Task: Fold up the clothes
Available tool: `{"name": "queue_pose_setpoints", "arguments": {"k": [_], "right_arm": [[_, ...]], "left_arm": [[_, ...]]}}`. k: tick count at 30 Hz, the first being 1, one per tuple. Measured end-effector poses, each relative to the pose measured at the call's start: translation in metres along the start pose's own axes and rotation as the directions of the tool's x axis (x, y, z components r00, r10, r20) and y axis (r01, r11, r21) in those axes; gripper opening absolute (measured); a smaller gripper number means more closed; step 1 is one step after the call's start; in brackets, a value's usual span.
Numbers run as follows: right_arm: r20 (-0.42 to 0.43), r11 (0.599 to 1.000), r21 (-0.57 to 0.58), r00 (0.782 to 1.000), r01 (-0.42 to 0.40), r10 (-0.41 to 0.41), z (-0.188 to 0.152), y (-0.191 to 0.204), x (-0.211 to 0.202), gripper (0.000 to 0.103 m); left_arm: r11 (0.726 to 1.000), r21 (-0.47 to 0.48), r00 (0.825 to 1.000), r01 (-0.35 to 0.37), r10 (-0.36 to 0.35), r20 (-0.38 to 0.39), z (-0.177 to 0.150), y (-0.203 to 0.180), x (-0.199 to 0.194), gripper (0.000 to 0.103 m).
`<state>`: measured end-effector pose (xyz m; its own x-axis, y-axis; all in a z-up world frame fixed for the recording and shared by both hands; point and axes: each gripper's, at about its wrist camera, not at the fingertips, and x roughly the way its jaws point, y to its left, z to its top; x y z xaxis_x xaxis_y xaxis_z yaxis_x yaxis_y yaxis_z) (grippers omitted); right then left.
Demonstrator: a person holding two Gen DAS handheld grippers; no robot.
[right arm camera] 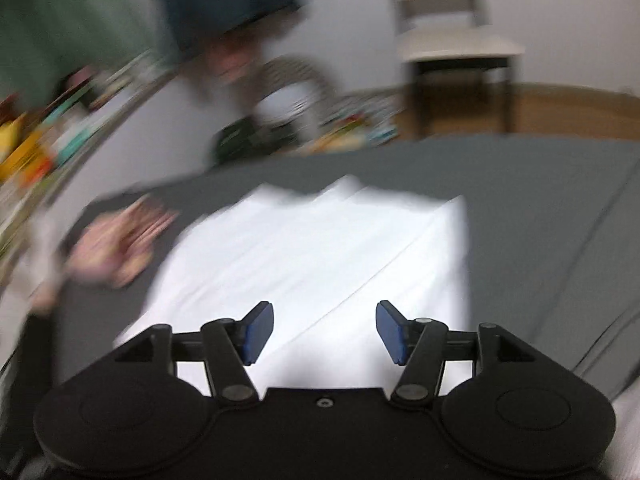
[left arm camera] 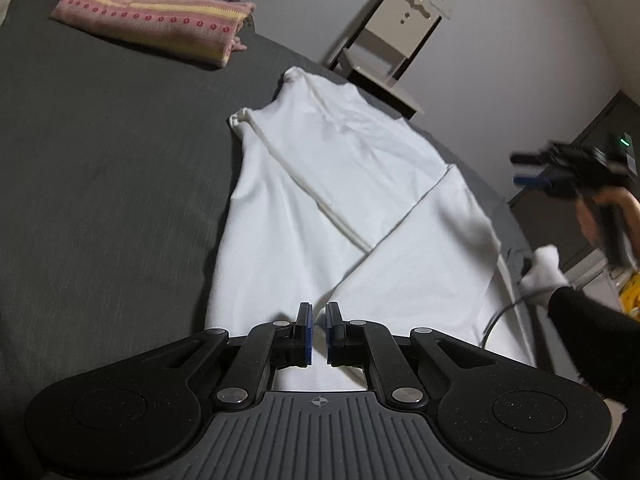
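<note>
L tool (left arm camera: 319, 334) pinching white garment (left arm camera: 340, 184); R tool (right arm camera: 325, 330) spread wide.

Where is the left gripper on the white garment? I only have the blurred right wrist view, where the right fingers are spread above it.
Observer: The left gripper sits at the near edge of the white garment, its fingers nearly together with a fold of cloth between them.
Operator: Is anything else on the bed? I see only a pink smear.
Observer: That is a folded pink striped garment with yellow bands, lying apart from the white one at the far corner of the dark bedsheet.
Operator: Is the white one flat?
Observer: No, it is partly folded: one flap lies diagonally across the middle, leaving a long crease.
</note>
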<state>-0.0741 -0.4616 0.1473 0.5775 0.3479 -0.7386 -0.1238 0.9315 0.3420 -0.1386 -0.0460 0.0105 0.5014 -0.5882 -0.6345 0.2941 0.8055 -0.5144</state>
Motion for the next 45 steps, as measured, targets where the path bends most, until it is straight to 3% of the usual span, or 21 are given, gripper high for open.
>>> {"name": "queue_pose_setpoints", "arguments": {"k": [3,5,9,10,12,15,18,20,21,22,23,25,28,33,35,38,40,43,45], "right_arm": [[-0.077,0.979,-0.175,0.993,-0.101,0.088,-0.058,0.072,-0.003,0.056],[-0.152,0.935,-0.329,0.985,-0.130,0.084,-0.099,0.120,0.008,0.056],[-0.175,0.760,-0.647,0.982,-0.064,-0.067,-0.183,0.188,0.032,0.052],[-0.150,0.739,-0.673,0.985,-0.039,-0.084,-0.194,0.197,0.033,0.047],[-0.097,0.692,-0.721,0.988,0.011,-0.116,-0.215,0.216,0.035,0.046],[-0.054,0.724,-0.687,0.991,0.055,-0.126,-0.219,0.229,0.039,0.046],[-0.024,0.712,-0.695,0.987,0.100,-0.161,-0.224,0.243,0.047,0.046],[0.000,0.674,-0.727,0.982,0.128,-0.187,-0.235,0.243,0.047,0.045],[0.015,0.646,-0.749,0.979,0.145,-0.203,-0.241,0.244,0.048,0.041],[0.032,0.622,-0.767,0.977,0.159,-0.211,-0.242,0.242,0.053,0.030],[0.034,0.622,-0.767,0.978,0.158,-0.207,-0.241,0.240,0.053,0.019],[0.037,0.623,-0.767,0.980,0.155,-0.198,-0.237,0.237,0.055,0.010],[0.072,0.645,-0.744,0.980,0.176,-0.184,-0.222,0.234,0.050,0.009],[0.069,0.755,-0.627,0.979,0.193,-0.192,-0.184,0.207,0.057,0.009],[0.070,0.777,-0.594,0.975,0.210,-0.210,-0.172,0.195,0.061,0.009],[0.022,0.783,-0.617,0.997,0.076,-0.079,-0.173,0.193,0.044,0.013],[-0.005,0.736,-0.677,0.999,0.024,-0.038,-0.190,0.203,0.038,0.018],[-0.051,0.636,-0.771,0.994,0.020,-0.094,-0.221,0.222,0.048,0.021],[-0.019,0.552,-0.832,0.991,0.060,-0.135,-0.237,0.232,0.055,0.021]], "left_arm": [[1.000,0.000,1.000,-0.002,0.002,0.010,0.000,0.000,-0.002,0.004],[1.000,0.000,1.000,-0.003,0.003,0.017,0.000,0.000,-0.004,0.004],[1.000,0.000,1.000,-0.006,0.006,0.030,0.001,-0.001,-0.007,0.004],[1.000,0.000,0.999,-0.007,0.007,0.033,0.001,-0.001,-0.007,0.004],[1.000,-0.001,0.999,-0.010,0.010,0.037,0.001,-0.001,-0.008,0.005],[0.999,-0.019,0.999,-0.028,0.029,0.035,0.001,-0.001,-0.007,0.005],[0.999,-0.037,0.999,-0.026,0.027,0.031,0.001,0.000,-0.006,0.005],[0.999,-0.043,0.999,-0.016,0.017,0.035,0.001,0.001,-0.006,0.005],[0.999,-0.045,0.999,-0.008,0.009,0.042,0.001,0.001,-0.007,0.005],[0.999,-0.046,0.999,0.003,0.000,0.053,0.001,0.001,-0.008,0.005],[0.999,-0.047,0.998,0.014,-0.011,0.062,0.001,0.000,-0.009,0.005],[0.998,-0.045,0.997,0.037,-0.034,0.070,0.002,-0.002,-0.009,0.005],[0.998,-0.035,0.996,0.056,-0.054,0.064,0.002,-0.005,-0.004,0.005],[0.998,-0.024,0.998,0.058,-0.057,0.020,0.000,-0.010,0.010,0.005],[0.998,-0.023,0.998,0.057,-0.056,0.027,0.000,-0.012,0.011,0.005],[0.997,-0.026,0.997,0.066,-0.065,0.053,0.001,-0.011,0.005,0.005],[0.995,-0.039,0.995,0.092,-0.090,0.051,0.001,-0.009,0.003,0.005],[0.992,-0.049,0.993,0.120,-0.119,0.026,0.001,-0.009,0.004,0.005],[0.992,-0.046,0.993,0.118,-0.119,-0.002,-0.001,-0.010,0.009,0.005]]}}
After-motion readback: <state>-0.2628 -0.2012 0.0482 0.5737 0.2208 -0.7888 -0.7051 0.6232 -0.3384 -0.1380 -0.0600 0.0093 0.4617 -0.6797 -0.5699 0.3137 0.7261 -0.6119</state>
